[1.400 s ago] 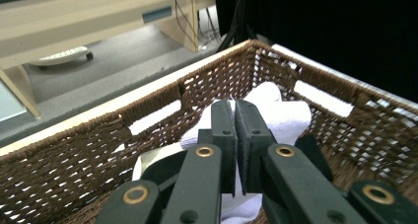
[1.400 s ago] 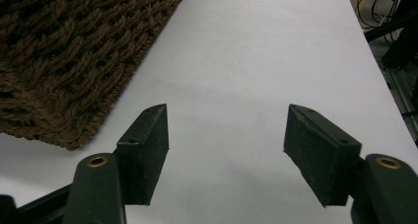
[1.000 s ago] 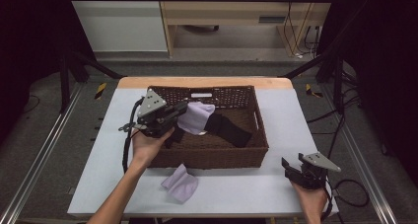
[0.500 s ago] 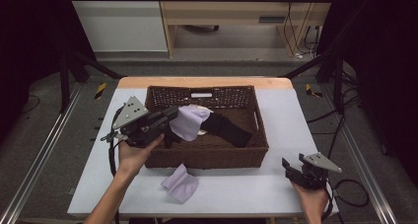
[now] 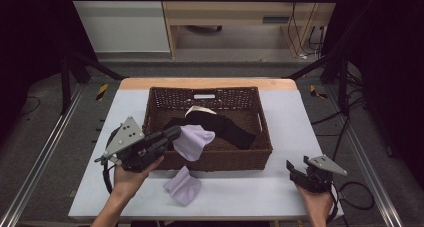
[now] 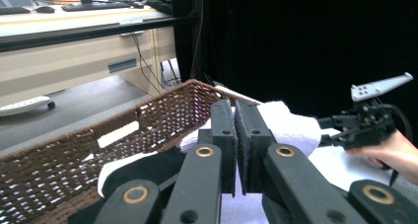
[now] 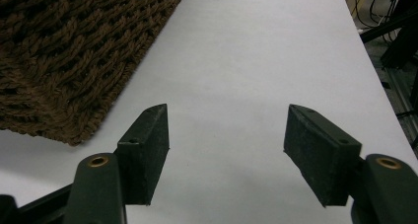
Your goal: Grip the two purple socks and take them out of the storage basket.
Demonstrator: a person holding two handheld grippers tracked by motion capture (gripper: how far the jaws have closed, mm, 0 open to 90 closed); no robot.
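My left gripper (image 5: pixel 172 133) hangs over the front left rim of the brown wicker basket (image 5: pixel 220 159), shut on a lilac cloth (image 5: pixel 192 141) that droops over that rim. In the left gripper view its jaws are pressed together (image 6: pixel 235 135), and the pale cloth (image 6: pixel 291 128) bulges out behind them. A black garment (image 5: pixel 220 126) and a white piece (image 5: pixel 197 110) lie inside the basket. A second lilac cloth (image 5: pixel 182 185) lies crumpled on the table in front of the basket. My right gripper (image 5: pixel 295 168) rests open near the front right table edge, nothing between its jaws (image 7: pixel 226 155).
The white table top (image 5: pixel 285 117) carries the basket in its middle. The basket's corner (image 7: pixel 59 61) stands left of the right gripper. Metal rails (image 5: pixel 45 152) run along both table sides. Cables (image 5: pixel 350 187) lie on the floor at the right.
My left gripper has drawn back to the left and toward the person, pulling the lilac cloth from the basket's middle to its front left rim. The right gripper has stayed put.
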